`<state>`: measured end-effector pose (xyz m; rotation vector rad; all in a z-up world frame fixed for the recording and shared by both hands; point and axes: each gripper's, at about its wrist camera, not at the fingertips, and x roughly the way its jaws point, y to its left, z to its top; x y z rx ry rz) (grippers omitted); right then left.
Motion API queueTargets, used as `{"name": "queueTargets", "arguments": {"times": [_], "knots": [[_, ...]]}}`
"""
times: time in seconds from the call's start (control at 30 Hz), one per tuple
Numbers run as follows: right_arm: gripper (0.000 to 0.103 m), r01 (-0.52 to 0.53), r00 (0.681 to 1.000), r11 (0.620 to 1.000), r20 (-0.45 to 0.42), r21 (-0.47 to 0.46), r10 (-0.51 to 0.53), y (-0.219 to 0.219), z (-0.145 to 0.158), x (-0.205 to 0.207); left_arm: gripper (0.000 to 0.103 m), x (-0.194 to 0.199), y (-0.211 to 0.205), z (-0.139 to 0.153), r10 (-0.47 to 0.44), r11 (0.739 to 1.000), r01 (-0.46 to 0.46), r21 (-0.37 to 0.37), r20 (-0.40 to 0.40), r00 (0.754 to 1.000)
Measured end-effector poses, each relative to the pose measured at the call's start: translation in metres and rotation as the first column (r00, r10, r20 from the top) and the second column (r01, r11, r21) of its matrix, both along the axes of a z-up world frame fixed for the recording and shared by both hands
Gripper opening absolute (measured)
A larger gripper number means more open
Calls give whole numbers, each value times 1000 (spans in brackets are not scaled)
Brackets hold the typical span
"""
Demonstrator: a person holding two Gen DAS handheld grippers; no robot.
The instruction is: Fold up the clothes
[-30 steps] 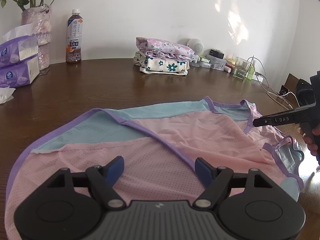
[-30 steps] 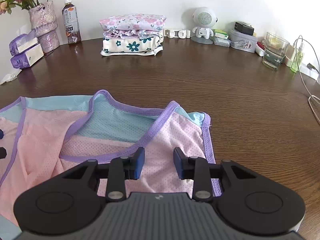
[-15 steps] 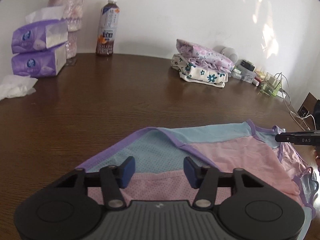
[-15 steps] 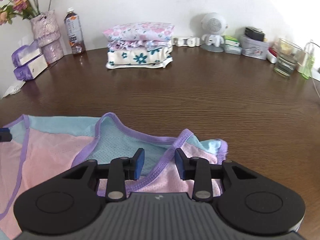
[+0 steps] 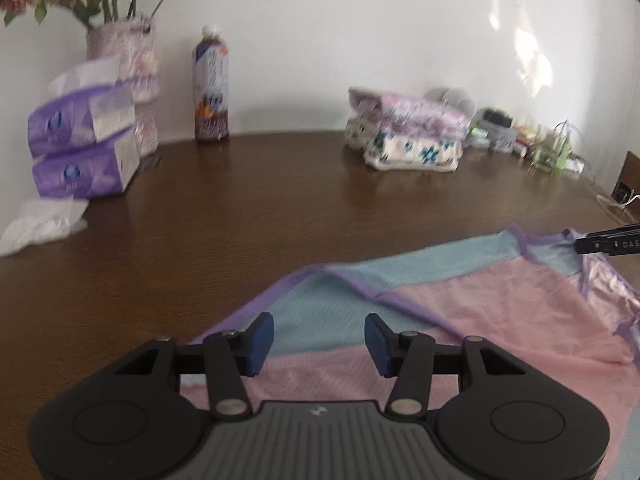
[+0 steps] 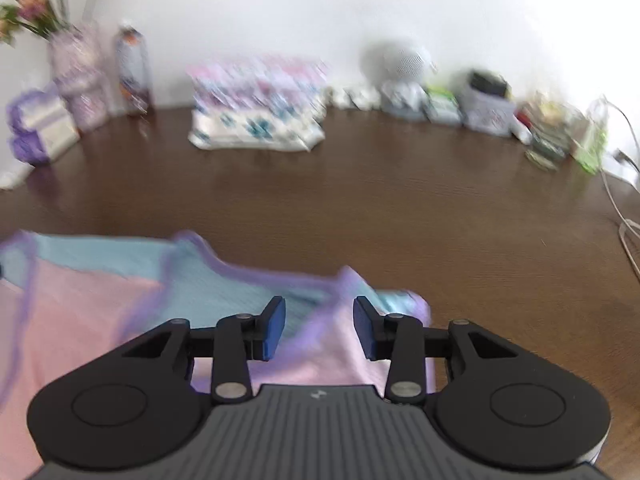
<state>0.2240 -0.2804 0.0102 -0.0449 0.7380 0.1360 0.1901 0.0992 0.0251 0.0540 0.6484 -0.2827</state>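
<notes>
Left gripper point(image 5: 318, 338): jaws spread wide, nothing between the pads, poised over the top at bottom centre of the left view.
Right gripper point(image 6: 319, 327): jaws likewise spread and empty, above the purple-trimmed strap at lower centre of the right view.
Top point(image 5: 500, 312): pink and blue mesh, spread on the table point(image 5: 260, 208), filling the lower right of the left view and lower left of the right.
Risk, grasp: thin mesh may slip from the pads, or one layer may be pinched instead of both, so the fold would drag skewed.
Risk, trim: the strap lies rumpled; closing there could bunch it.
Risk, far side: a fold swung too far could reach the stack point(image 6: 256, 116) at upper centre.
Hidden: the hem nearest the cameras, under both gripper bodies.
Cut off: the right gripper shows only as a tip at the left view's right edge.
Blurred: the right view is smeared, so strap edges and the far clutter are unclear.
</notes>
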Motion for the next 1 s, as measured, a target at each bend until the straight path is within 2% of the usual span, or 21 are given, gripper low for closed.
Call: {"name": "queueTargets", "arguments": {"times": [0.07,0.13,0.23,0.6,0.7,0.83,0.9,1.0], "knots": [[38,-34,999,999,5,-2,34,10,1,2,49,0,0,4,-6,1000,6,-8,15,1000],[38,-57,998,998,-5,-5,57,19,-1,7,47,4,2,3,-7,1000,7,-27,-9,1000],[37,-58,998,998,-39,3,58,24,-12,15,35,11,11,-4,3,998,-6,-55,-56,998],[37,22,999,1000,-28,-3,-22,4,-19,19,31,11,29,-13,53,997,-56,-53,-54,997],[38,26,999,1000,-21,0,-26,3,-19,19,32,10,34,-12,67,994,-71,-85,-54,996],[38,28,1000,1000,-9,-1,-28,3,-20,17,31,10,43,-3,63,975,-70,-210,-41,997],[38,31,999,1000,-10,1,-31,3,-20,17,30,15,42,0,74,972,-83,-221,-47,996],[40,28,1000,1000,-12,3,-28,3,-20,17,12,26,40,-6,88,977,-104,-184,-91,992]]}}
